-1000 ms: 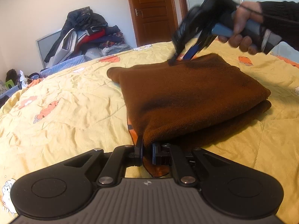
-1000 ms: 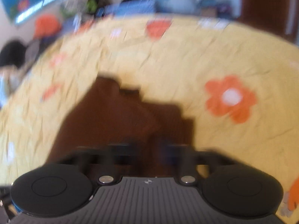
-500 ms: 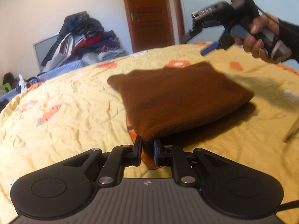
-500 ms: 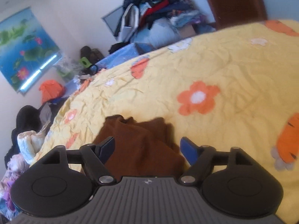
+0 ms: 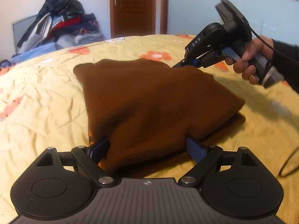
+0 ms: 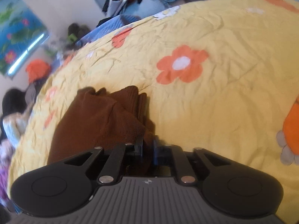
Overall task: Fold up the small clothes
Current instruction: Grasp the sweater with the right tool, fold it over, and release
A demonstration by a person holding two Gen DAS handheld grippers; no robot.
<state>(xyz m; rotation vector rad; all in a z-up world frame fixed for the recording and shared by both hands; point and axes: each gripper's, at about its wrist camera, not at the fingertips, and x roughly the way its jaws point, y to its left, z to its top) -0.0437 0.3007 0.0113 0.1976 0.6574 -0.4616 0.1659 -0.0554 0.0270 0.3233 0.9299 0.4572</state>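
A brown folded garment [image 5: 155, 100] lies on the yellow flowered bedspread [image 5: 46, 97]. My left gripper [image 5: 147, 146] is open at the garment's near edge, its blue-padded fingers [image 5: 196, 149] spread on either side of the cloth. A person's hand [image 5: 250, 63] holds my right gripper [image 5: 182, 65] at the garment's far right edge. In the right wrist view the right gripper [image 6: 148, 145] is shut on a fold of the brown garment [image 6: 93, 123], with cloth pinched between the jaws.
A heap of clothes [image 5: 61, 24] sits beyond the bed's far left edge, by a wooden door [image 5: 132, 7]. A black cable [image 5: 287, 164] loops over the bed at the right. More clutter and a poster [image 6: 16, 31] lie past the bed's left side.
My left gripper has opened and let go of the garment's near edge. My right gripper, open and raised before, has come down and shut on the garment's far edge.
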